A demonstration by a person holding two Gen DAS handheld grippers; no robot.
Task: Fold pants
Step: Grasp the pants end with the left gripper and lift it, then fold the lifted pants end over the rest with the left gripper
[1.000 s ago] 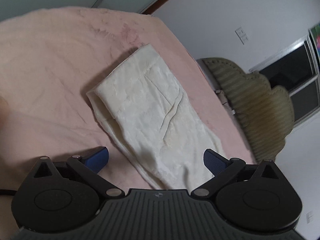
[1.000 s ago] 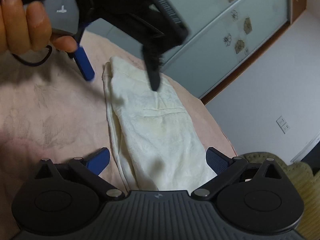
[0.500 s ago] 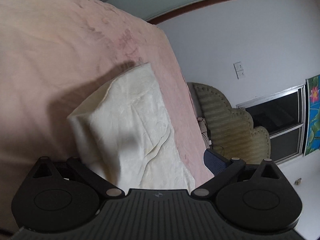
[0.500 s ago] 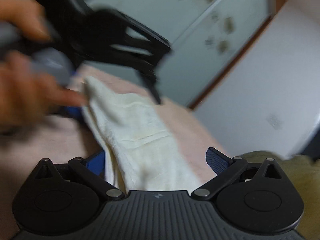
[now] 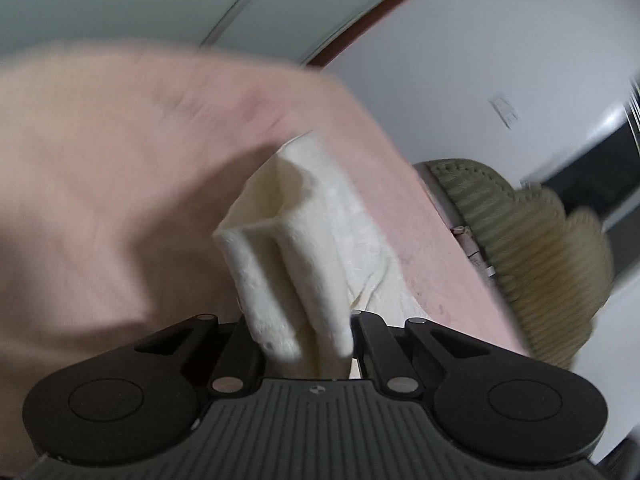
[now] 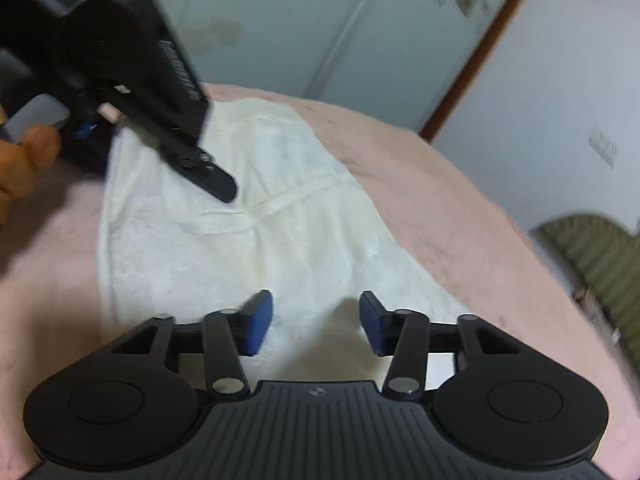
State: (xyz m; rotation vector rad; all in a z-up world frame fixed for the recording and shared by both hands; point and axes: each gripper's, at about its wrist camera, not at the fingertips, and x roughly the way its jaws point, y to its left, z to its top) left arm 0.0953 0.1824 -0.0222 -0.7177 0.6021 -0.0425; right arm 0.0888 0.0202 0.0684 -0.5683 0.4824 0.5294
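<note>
The cream pants point(image 6: 256, 232) lie folded on the pink bed cover point(image 6: 460, 208). My left gripper point(image 5: 304, 340) is shut on the near end of the pants point(image 5: 288, 272), and the bunched folds rise between its jaws. In the right wrist view the left gripper point(image 6: 132, 80) shows at the pants' far left end. My right gripper point(image 6: 316, 320) hovers over the near end of the pants with its blue pads point(image 6: 258, 320) part way closed and a gap between them, holding nothing.
An olive ribbed armchair point(image 5: 532, 256) stands past the bed's right edge. A pale wardrobe point(image 6: 320, 28) and a white wall with a socket point(image 5: 504, 108) lie beyond the bed. The person's hand point(image 6: 24, 168) holds the left gripper.
My left gripper has closed on the pants' end and bunched the cloth up. My right gripper's jaws have narrowed from wide open and it has moved over the pants.
</note>
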